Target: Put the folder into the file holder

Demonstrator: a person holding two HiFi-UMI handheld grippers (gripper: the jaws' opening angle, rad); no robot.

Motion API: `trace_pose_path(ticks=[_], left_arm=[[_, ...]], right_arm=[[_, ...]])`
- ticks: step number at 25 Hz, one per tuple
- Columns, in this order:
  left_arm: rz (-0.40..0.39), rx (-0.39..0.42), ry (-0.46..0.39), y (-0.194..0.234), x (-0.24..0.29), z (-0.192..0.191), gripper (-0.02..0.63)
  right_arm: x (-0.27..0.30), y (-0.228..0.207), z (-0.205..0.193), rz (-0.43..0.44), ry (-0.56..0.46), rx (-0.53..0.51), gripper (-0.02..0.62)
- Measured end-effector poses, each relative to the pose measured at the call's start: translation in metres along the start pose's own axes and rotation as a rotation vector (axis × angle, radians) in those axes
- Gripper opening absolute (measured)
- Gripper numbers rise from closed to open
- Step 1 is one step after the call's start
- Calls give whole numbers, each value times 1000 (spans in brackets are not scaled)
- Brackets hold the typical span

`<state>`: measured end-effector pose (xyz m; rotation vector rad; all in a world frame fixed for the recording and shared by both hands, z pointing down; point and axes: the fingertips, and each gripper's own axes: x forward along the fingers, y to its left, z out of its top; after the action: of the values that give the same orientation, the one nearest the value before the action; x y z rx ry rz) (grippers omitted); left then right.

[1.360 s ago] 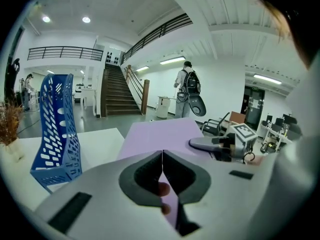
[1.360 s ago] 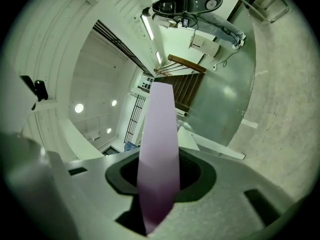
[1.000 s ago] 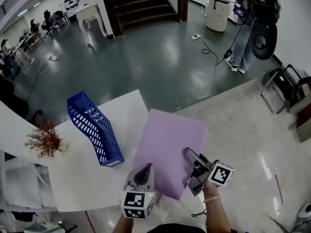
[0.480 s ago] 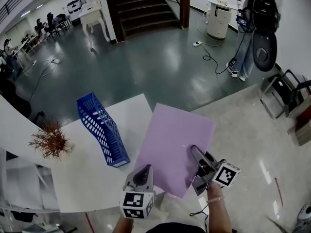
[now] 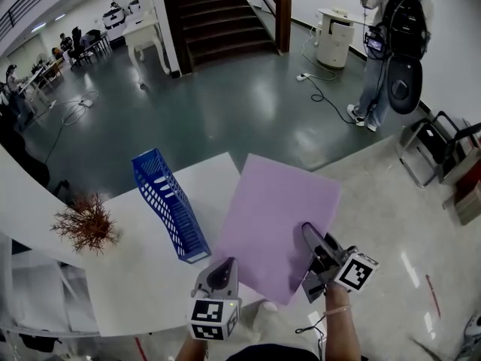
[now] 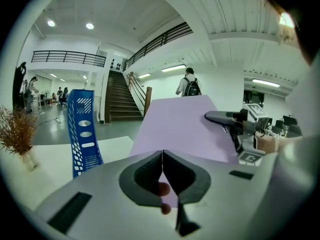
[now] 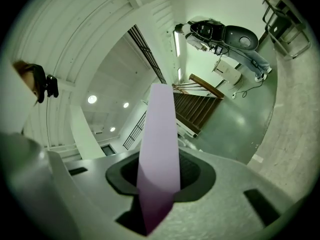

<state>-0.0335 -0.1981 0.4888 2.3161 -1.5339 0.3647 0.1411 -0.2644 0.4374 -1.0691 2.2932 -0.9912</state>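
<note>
Clamps the right gripper's (image 5: 310,235) jaws on the purple folder (image 5: 278,209) at lower centre-right, the sheet tilted above the white bench's (image 5: 135,277) edge. Keeps the left gripper's (image 5: 222,265) jaws clenched on nothing, at the folder's near corner. Leaves the blue file holder (image 5: 169,205) upright at centre-left. Beyond, dark glossy floor (image 5: 248,104) and stairs (image 5: 218,13). Shows the folder nearer the holder than a second ago.

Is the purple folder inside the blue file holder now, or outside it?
Outside. The right gripper holds the purple folder in the air, apart from the blue file holder at its left.
</note>
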Motion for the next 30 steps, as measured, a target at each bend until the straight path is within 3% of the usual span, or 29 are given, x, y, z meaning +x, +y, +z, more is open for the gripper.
trace_pose_path(ticks=[16, 30], left_arm=[[-49, 25, -23, 37, -38, 3, 5], [-91, 53, -42, 71, -73, 2, 5]], right_arm=[[8, 66, 12, -31, -167, -97, 130], [25, 122, -13, -50, -232, -188, 129]])
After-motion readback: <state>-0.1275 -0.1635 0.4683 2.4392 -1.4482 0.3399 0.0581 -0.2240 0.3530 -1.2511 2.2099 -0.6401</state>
